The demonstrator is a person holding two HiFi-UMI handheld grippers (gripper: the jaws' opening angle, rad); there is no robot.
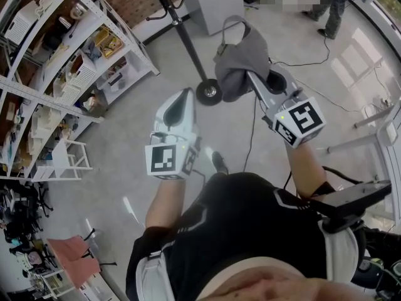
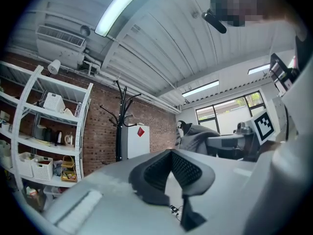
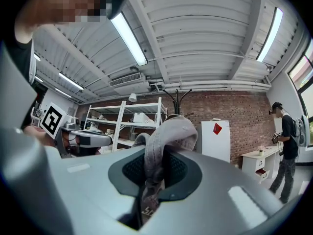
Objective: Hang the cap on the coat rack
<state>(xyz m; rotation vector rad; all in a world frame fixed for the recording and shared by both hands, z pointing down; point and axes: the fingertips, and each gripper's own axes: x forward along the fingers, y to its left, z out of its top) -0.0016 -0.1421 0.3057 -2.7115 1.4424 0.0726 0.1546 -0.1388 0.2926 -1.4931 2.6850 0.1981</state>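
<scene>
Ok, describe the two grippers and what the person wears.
The left gripper and right gripper are light grey tapered shells, each with a white cube bearing black square markers. Dark textured pads line the jaws. The person wears a black top.

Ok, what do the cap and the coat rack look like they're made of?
The cap looks like soft grey cloth, matte: it folds and droops limply where the right gripper pinches it. The coat rack is probably metal, black with a slight sheen: thin straight pole, curved hooks, round disc base. Painted wood can't be ruled out.
</scene>
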